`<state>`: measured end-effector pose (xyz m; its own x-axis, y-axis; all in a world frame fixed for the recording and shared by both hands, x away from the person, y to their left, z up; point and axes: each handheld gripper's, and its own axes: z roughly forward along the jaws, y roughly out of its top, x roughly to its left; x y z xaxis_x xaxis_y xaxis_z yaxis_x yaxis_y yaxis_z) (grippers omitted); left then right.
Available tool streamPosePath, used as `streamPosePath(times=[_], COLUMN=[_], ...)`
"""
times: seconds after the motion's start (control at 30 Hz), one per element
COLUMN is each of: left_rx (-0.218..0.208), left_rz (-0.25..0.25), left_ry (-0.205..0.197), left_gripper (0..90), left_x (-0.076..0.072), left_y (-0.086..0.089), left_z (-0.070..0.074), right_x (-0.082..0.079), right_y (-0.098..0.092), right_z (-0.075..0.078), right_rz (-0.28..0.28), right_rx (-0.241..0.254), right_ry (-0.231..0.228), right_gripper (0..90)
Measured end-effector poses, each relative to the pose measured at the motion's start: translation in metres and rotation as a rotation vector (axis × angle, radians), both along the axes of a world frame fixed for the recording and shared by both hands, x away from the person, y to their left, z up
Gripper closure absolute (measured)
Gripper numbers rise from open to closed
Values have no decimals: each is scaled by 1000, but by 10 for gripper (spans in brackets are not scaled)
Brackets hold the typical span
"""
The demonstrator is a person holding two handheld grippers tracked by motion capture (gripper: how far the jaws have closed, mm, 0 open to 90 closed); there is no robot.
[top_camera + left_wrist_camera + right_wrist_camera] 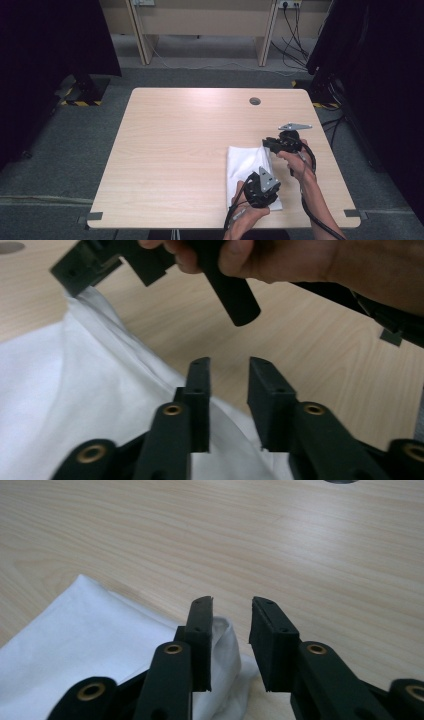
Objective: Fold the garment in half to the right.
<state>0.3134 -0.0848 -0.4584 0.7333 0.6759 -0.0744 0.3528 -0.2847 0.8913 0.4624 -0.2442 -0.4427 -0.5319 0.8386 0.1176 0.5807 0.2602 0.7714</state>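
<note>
Both grippers are sitting over the white cloth (pixel 247 170), which is lying folded near the right front of the wooden table (pixel 175 150). I'm holding my left gripper (pixel 229 371) at the cloth's near edge with jaws parted, nothing pinched (cloth edge just under the left jaw). My right gripper (pixel 231 611) is hovering at the far right corner, jaws also spread, cloth corner bunching beside the left jaw, not clamped.
</note>
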Motion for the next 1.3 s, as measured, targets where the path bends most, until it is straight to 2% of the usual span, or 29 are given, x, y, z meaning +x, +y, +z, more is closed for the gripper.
streamPosePath(times=[0.1,0.17,0.3,0.4,0.6,0.73,0.83,0.87,0.97,1.13,1.23,1.3], left_rx=[-27,-31,-24,7,54,90,129,142,144,139,133,123], left_rz=[20,26,61,84,126,128,119,118,124,133,153,183], left_ry=[-4,-4,-14,-21,-22,-7,10,20,43,53,44,35], left_gripper=[533,496,436,424,390,377,373,374,376,349,330,322], left_x=[1,2,5,7,11,12,11,11,12,14,20,29], left_y=[8,16,38,52,69,77,79,80,81,84,87,91], left_z=[2,4,5,3,-7,-15,-22,-24,-29,-26,-22,-18], right_x=[-1,-2,-4,-6,-10,-12,-15,-16,-20,-24,-29,-33], right_y=[-3,-5,-5,-2,9,16,19,18,8,-8,-10,-9], right_z=[6,10,17,21,23,16,6,2,-6,-9,-6,-3], right_rz=[-30,-52,-72,-66,-37,-5,0,-5,-30,-82,-93,-106], right_rx=[-21,-11,-48,-58,-115,-162,-238,-247,-240,-197,-227,-220], right_ry=[-18,-22,-43,-53,-58,-30,-22,-15,-4,-7,-24,-36], right_gripper=[612,544,491,454,386,355,344,343,333,299,284,276])
